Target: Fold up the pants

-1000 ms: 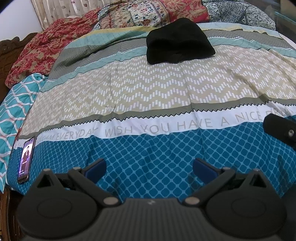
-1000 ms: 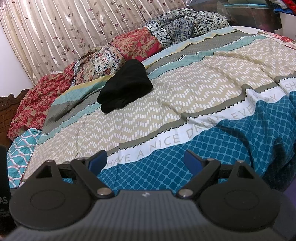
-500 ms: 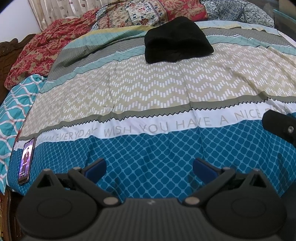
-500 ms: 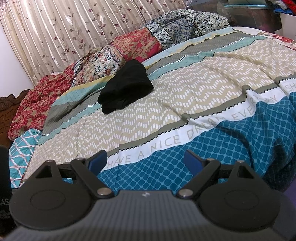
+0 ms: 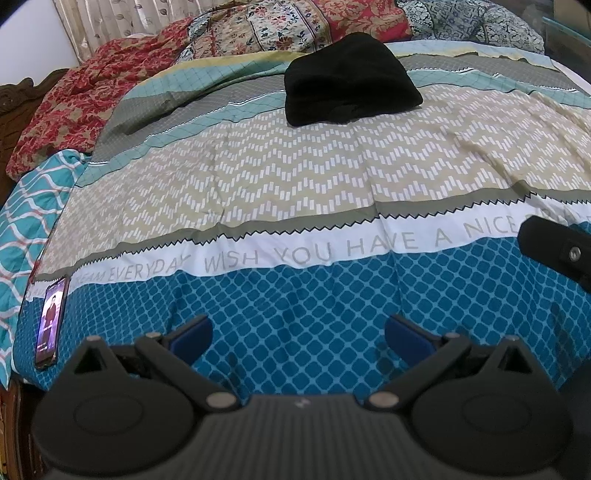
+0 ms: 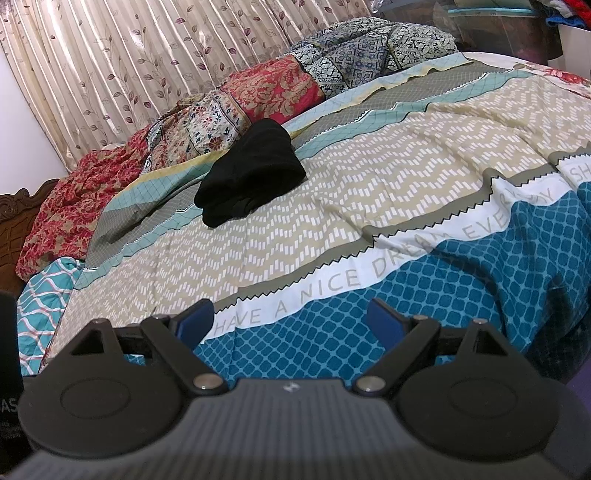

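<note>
The black pants [image 5: 349,79] lie folded in a compact bundle far back on the patterned bedspread [image 5: 295,177]; they also show in the right wrist view [image 6: 249,173]. My left gripper [image 5: 299,334] is open and empty above the blue part of the bedspread near the bed's front edge, far from the pants. My right gripper [image 6: 291,323] is open and empty, also near the front edge. The right gripper's body [image 5: 557,251] shows at the right edge of the left wrist view.
A phone [image 5: 51,317] with a lit screen lies at the bed's front left corner. Patterned pillows and blankets [image 6: 269,92] line the far side below a curtain [image 6: 147,55]. A wooden headboard [image 6: 14,221] is at left. Storage boxes [image 6: 517,26] stand at far right.
Both grippers stay open. The left wrist view has shifted slightly, the pants sitting a little higher in the frame. The pants have not moved on the bed.
</note>
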`<state>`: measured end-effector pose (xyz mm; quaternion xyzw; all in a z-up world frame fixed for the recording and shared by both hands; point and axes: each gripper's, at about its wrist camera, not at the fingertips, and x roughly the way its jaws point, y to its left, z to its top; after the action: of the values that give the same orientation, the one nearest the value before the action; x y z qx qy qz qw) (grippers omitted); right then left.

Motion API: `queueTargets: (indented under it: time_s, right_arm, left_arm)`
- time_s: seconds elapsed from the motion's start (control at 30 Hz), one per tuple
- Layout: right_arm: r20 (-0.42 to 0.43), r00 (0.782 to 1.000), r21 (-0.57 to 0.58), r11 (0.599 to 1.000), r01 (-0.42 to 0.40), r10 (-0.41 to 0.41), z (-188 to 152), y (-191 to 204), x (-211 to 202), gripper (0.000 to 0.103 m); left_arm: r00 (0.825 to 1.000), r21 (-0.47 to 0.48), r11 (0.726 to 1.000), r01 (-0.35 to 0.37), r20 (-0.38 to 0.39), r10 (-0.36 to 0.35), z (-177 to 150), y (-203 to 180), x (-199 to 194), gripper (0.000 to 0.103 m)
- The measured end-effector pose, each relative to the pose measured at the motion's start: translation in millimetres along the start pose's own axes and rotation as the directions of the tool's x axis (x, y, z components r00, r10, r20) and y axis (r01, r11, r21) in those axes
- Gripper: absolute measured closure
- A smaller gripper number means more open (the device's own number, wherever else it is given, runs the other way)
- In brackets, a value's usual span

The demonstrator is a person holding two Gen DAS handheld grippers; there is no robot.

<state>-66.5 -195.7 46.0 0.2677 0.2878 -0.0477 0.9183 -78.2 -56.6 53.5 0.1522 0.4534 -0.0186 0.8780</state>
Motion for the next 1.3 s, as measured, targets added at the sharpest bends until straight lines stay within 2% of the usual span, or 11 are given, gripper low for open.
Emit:
queueTargets:
  time_s: [1.3]
  right_arm:
    - [-0.005,1.0,0.009,1.0,-0.001,0.001,-1.1,-0.9,-0.6,0.011]
  left_arm:
    - [1.0,0.005,1.0,0.01,-0.01,-0.01,-3.7,-2.2,4.1,0.0]
